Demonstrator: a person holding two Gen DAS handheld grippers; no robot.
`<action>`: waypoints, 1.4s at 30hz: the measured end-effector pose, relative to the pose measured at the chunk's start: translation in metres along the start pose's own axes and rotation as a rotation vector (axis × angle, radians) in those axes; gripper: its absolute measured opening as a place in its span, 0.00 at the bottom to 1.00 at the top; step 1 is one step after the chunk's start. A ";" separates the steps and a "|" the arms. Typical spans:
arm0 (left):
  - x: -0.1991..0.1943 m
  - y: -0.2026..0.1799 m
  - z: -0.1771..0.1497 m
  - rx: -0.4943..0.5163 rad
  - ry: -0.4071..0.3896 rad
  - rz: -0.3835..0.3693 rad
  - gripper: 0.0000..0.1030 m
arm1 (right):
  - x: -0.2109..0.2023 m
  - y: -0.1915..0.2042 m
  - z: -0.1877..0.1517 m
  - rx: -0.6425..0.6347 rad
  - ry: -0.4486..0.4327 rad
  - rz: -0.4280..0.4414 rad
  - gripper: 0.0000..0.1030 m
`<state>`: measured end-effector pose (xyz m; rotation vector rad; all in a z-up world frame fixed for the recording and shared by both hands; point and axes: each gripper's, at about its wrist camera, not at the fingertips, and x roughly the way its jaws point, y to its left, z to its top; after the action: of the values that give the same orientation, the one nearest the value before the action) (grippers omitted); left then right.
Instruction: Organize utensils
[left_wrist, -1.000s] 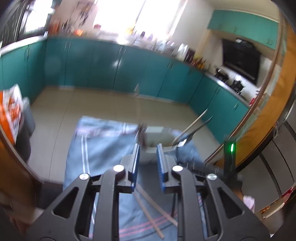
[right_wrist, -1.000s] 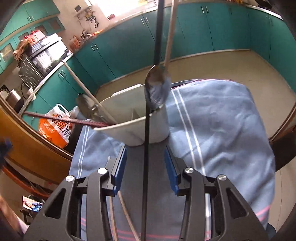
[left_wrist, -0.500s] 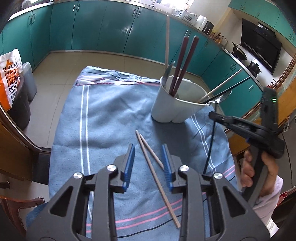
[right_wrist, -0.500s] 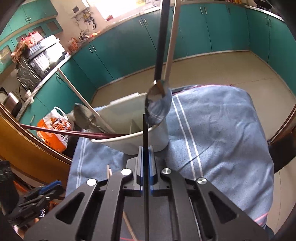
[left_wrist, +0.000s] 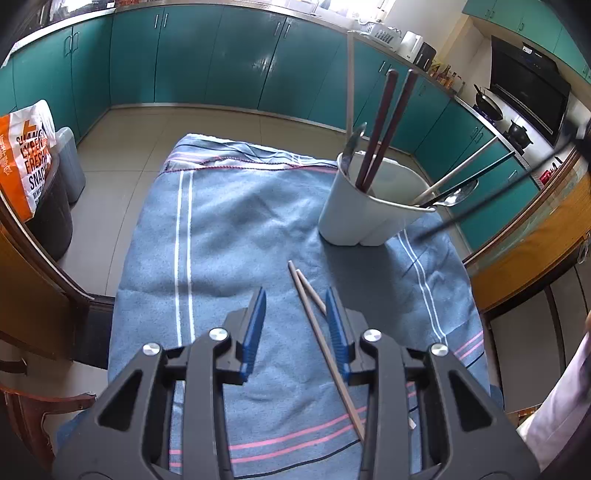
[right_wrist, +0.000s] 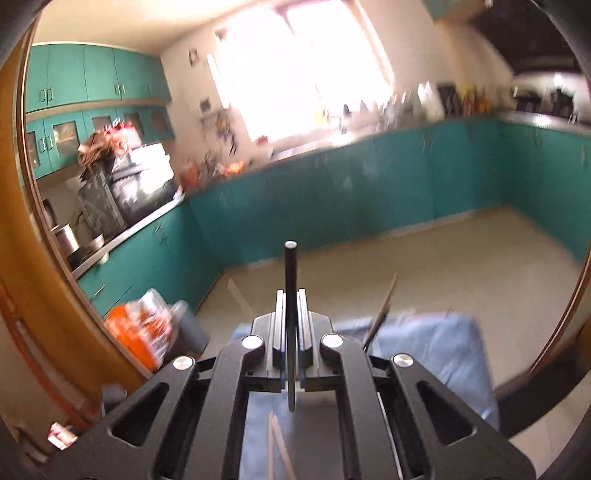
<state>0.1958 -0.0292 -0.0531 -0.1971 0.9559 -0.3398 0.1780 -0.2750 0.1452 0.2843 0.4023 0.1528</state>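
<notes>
Chopsticks are the matter at hand: one black chopstick (right_wrist: 290, 321) stands pinched between the pressed-together jaws of the right gripper (right_wrist: 291, 332), its round end pointing up and forward, its lower end showing below the fingers. In the left wrist view the same kind of thin black stick (left_wrist: 491, 195) shows as a blurred slanted line in the air just right of the white utensil holder (left_wrist: 354, 218).

Two light wooden chopsticks (left_wrist: 321, 332) lie on the blue striped cloth (left_wrist: 221, 229), crossing near their far tips. The longer one runs under the right finger of the left gripper (left_wrist: 295, 325), whose jaws are spread wide and hold nothing, low over the cloth.

The holder stands upright on the cloth beyond those chopsticks. It contains two dark red-brown chopsticks (left_wrist: 384, 122) leaning upright, a metal spoon (left_wrist: 352, 144) at its left rim, and another spoon (left_wrist: 456, 195) with pale and dark handles slanting out over its right rim.

Around the table are teal kitchen cabinets (left_wrist: 207, 55), a tiled floor, and an orange snack bag (left_wrist: 29, 155) at the left. The right wrist view is motion-blurred.
</notes>
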 end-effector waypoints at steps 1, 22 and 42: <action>0.000 0.000 -0.001 0.000 0.000 0.003 0.32 | 0.001 0.001 0.006 -0.008 -0.022 -0.014 0.05; 0.025 0.007 -0.015 -0.019 0.066 0.024 0.35 | 0.106 -0.009 -0.042 -0.095 0.101 -0.167 0.25; 0.087 -0.036 -0.037 0.121 0.211 0.049 0.43 | 0.021 -0.059 -0.144 0.002 0.342 -0.169 0.44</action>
<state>0.2042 -0.0957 -0.1296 -0.0278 1.1426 -0.3774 0.1440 -0.2923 -0.0067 0.2248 0.7626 0.0343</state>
